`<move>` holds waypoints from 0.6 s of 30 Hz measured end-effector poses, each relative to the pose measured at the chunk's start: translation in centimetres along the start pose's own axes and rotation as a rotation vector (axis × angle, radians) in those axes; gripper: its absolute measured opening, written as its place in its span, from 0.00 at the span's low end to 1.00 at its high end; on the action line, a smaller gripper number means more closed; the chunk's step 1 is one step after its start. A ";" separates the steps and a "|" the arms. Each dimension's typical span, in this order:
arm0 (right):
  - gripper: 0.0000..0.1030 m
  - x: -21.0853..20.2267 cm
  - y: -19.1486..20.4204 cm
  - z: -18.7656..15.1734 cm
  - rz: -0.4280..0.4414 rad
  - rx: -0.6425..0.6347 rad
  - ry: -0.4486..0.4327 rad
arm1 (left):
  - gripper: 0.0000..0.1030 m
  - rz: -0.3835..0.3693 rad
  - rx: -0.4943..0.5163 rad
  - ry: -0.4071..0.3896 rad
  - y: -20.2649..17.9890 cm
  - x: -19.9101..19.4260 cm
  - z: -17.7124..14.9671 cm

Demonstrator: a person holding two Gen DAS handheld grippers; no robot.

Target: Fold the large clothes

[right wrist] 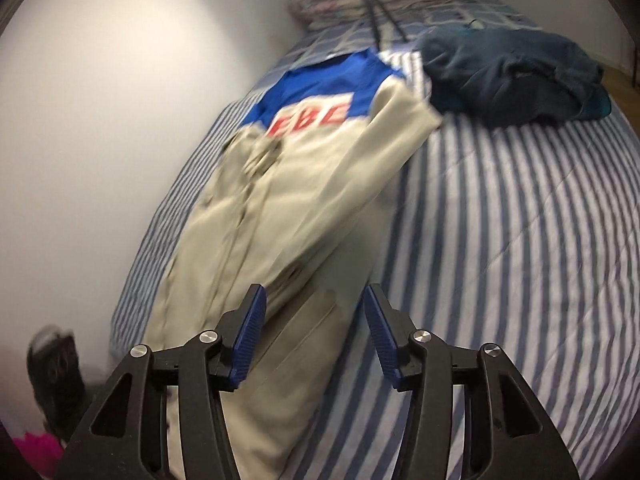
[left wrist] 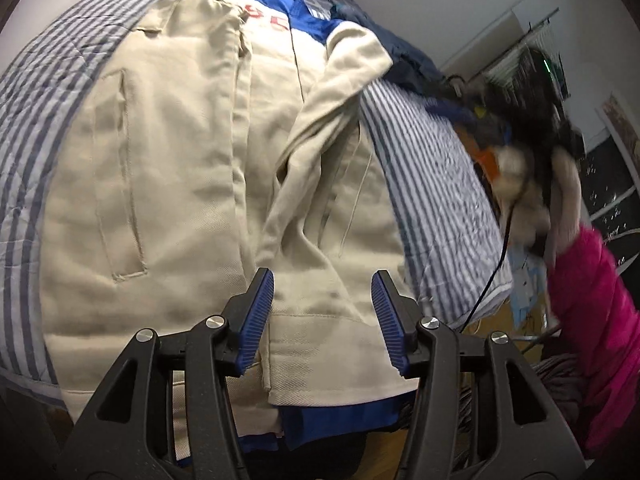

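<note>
Beige trousers (left wrist: 168, 184) lie on striped bedding (right wrist: 500, 240) (each gripper parted, holding nothing).

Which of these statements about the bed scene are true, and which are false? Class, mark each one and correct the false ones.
1. The beige jacket lies on a striped bedcover. True.
2. The left gripper is clamped shut on the jacket's hem. False: its jaws stand apart, with the fabric below them and nothing pinched.
3. The jacket has a blue upper panel with red lettering. True.
4. The dark blue garment is spread flat under the jacket. False: it lies bunched in a heap apart from the jacket, farther up the bed.
5. The right gripper holds a sleeve. False: it is open and holds nothing.
</note>
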State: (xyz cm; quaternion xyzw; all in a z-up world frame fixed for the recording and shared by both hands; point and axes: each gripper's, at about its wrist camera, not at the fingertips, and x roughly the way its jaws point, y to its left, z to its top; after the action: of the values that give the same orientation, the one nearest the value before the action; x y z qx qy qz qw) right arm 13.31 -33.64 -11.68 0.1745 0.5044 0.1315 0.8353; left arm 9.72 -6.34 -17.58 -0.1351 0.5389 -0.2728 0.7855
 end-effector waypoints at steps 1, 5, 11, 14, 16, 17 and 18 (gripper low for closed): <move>0.51 0.3 -0.4 0.7 -0.009 0.007 -0.006 | 0.51 0.007 0.014 0.005 -0.2 0.3 -0.1; 0.56 1.5 -2.6 3.8 -0.072 0.034 -0.050 | 0.50 0.030 0.060 0.008 -0.7 0.8 -0.5; 0.56 4.7 -6.3 7.1 -0.058 0.156 -0.078 | 0.50 0.038 0.090 0.007 -1.1 1.1 -0.5; 0.56 6.6 -6.9 7.8 -0.045 0.185 -0.074 | 0.50 0.031 0.100 0.012 -1.3 1.2 -0.4; 0.56 7.2 -6.9 8.0 -0.035 0.187 -0.083 | 0.50 0.027 0.105 0.015 -1.4 1.2 -0.4; 0.56 7.7 -6.8 8.2 -0.023 0.187 -0.087 | 0.50 0.024 0.107 0.017 -1.4 1.3 -0.3; 0.56 8.0 -6.8 8.3 -0.018 0.187 -0.084 | 0.50 0.023 0.107 0.018 -1.5 1.3 -0.3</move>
State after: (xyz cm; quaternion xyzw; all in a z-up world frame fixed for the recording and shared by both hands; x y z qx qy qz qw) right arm 24.66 -37.93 -17.37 0.2525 0.4806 0.0690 0.8369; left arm 9.37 -8.27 -18.00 -0.0842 0.5322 -0.2937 0.7896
